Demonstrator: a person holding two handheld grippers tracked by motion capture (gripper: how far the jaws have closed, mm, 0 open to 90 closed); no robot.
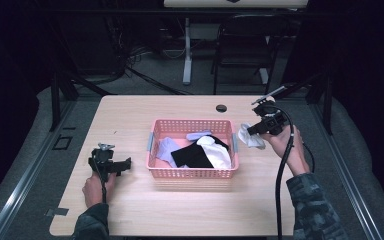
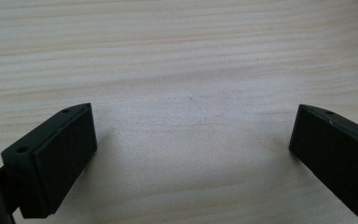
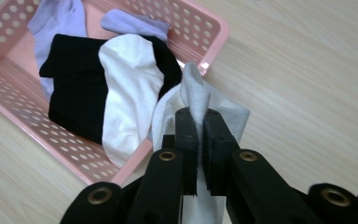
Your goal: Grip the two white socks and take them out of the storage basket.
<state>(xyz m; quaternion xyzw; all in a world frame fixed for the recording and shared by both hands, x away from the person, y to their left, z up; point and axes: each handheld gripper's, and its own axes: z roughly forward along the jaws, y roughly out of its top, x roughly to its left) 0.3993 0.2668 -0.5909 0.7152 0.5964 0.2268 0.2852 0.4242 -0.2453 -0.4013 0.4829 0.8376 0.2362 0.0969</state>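
— Sock first: where does the pale grey sock (image 3: 193,95) sit?

— Pinched in the right tongs (image 3: 199,140), low in the middle of the right gripper view. Both black jaws are pressed together on a fold of it, the fabric sticking up above the tips and hanging down below. In the high view it is the pale bundle (image 1: 247,136) right of centre, just beside the right end of the pink basket (image 1: 155,172).

— Is it inside the basket?

— No. It hangs just outside the rim, over the bench (image 1: 130,205).

— What lies in the basket?

— A white sock (image 3: 130,88) draped over a black one (image 3: 77,93), with lilac pieces (image 3: 130,23) towards the upper left of the right gripper view. The basket has perforated walls and stands in the middle of the high view.

— And the left tongs (image 1: 111,164)?

— Left of the basket in the high view, well apart from it, held in the person's left hand (image 1: 96,189) low over the wood. In the left gripper view the jaws are spread wide, one at each lower corner, with bare wood grain between them and nothing held.

— The right hand (image 1: 280,142)?

— Right of centre in the high view, gripping its tool, with a black cable (image 1: 281,185) trailing down towards the bottom edge past a camouflage sleeve (image 1: 312,205).
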